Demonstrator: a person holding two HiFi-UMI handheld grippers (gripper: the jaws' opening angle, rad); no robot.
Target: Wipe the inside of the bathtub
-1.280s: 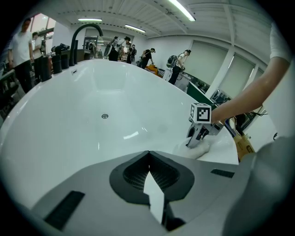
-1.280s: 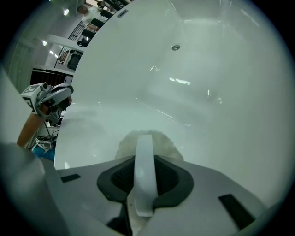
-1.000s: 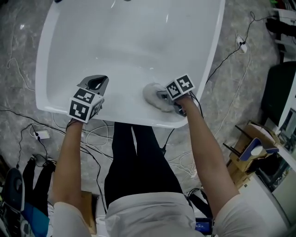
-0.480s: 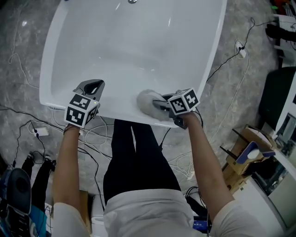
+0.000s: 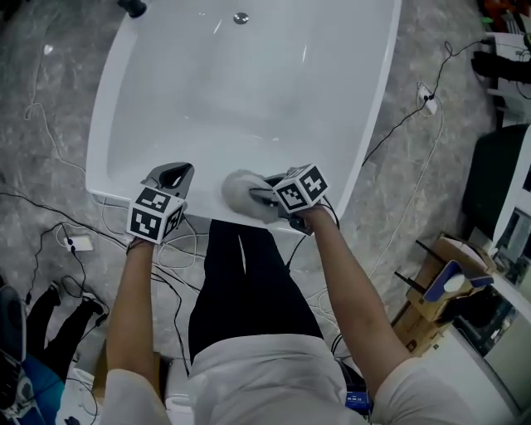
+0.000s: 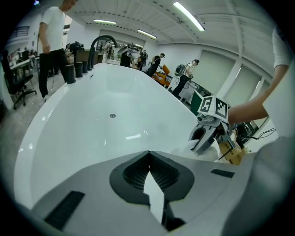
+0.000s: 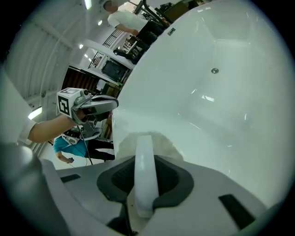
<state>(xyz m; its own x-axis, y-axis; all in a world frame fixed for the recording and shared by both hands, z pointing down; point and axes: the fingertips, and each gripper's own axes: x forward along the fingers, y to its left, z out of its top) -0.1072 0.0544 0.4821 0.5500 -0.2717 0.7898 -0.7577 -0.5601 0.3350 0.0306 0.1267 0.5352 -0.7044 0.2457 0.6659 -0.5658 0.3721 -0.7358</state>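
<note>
Gripping a fluffy off-white cloth (image 5: 238,192) is the right gripper (image 5: 259,197), fingers clamped on it, with the wad bunched just past the fingertips against the near end wall of the glossy white bathtub (image 5: 249,100). The left gripper (image 5: 170,177) sits off to the left of those fingers at the same near rim, its matte grey fingers (image 6: 92,184) closed on nothing. The tub's a smooth rounded oval, long axis running straight away from both sets of fingers to the small metal drain (image 5: 241,17). Loads of bare basin ahead of the fingers, and the 2 side walls are well clear of them.
</note>
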